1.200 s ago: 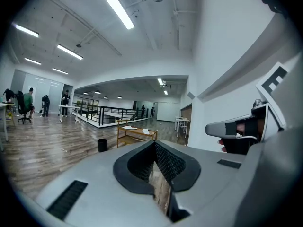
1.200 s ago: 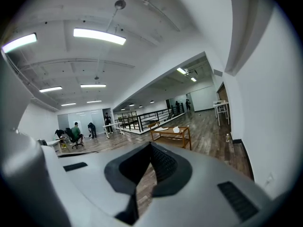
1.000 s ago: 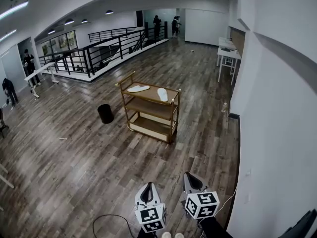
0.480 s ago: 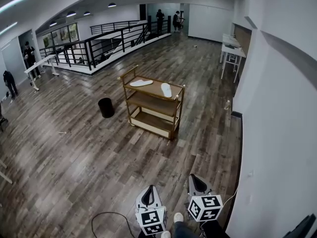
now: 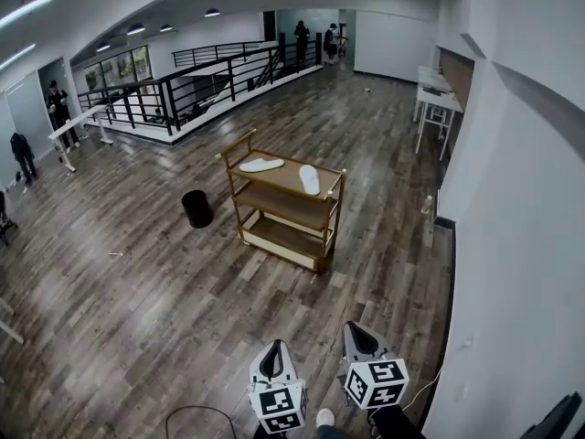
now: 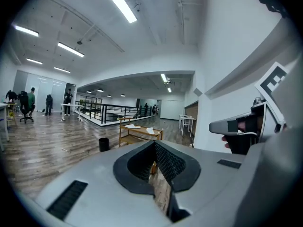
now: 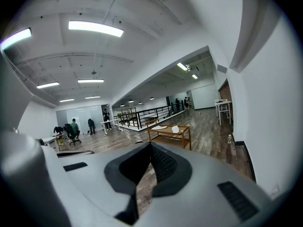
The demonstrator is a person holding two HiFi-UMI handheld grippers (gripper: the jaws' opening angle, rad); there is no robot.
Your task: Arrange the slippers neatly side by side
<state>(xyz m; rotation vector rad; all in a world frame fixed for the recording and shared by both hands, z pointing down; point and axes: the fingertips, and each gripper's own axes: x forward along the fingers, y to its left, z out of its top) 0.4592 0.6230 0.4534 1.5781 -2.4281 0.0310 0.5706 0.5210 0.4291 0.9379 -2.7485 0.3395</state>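
Your left gripper (image 5: pixel 272 362) and right gripper (image 5: pixel 359 340) both have their jaws pressed together, empty and touching nothing. Both slippers lie well ahead of you on the top shelf of the wooden cart (image 5: pixel 285 174). The left slipper (image 5: pixel 261 165) lies with its long axis crosswise to you. The right slipper (image 5: pixel 310 179) runs nearly away from you. They are apart, at an angle to each other.

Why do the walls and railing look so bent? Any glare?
Head view: the wide lens bows the wall and railing; the cart is sharp. Left gripper view: black round rim, light strip glares. Right gripper view: same curving, lamp blown out.
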